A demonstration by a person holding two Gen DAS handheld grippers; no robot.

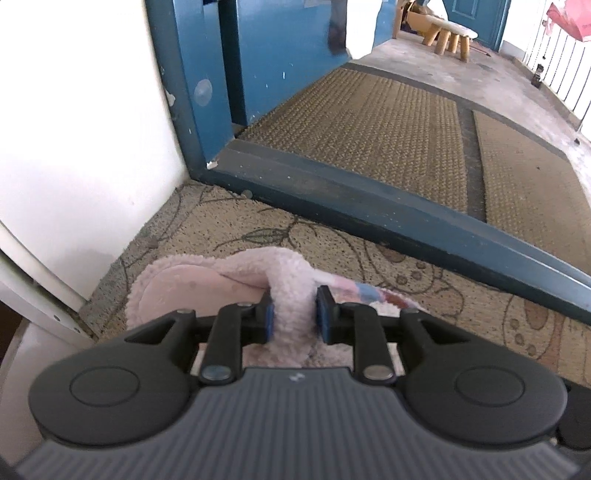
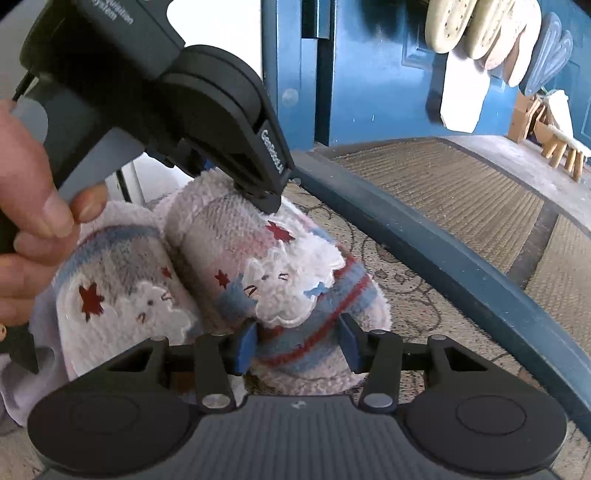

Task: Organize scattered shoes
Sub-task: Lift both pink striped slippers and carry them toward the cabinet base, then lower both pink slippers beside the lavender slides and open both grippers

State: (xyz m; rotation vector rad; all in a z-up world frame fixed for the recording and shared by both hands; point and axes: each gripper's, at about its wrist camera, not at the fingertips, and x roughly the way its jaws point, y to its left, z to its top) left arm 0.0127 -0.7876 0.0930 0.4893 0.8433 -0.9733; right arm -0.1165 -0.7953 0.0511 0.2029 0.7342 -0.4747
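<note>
A blue door (image 1: 280, 55) stands open beside woven mats (image 1: 369, 136); a wooden stool (image 1: 448, 35) stands beyond.

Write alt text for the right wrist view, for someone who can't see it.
The right gripper closes on the toe of a fluffy pink slipper with a white bunny patch, while the left gripper pinches its heel collar from above. A matching second slipper lies beside it on a patterned mat, by a blue door threshold.
</note>
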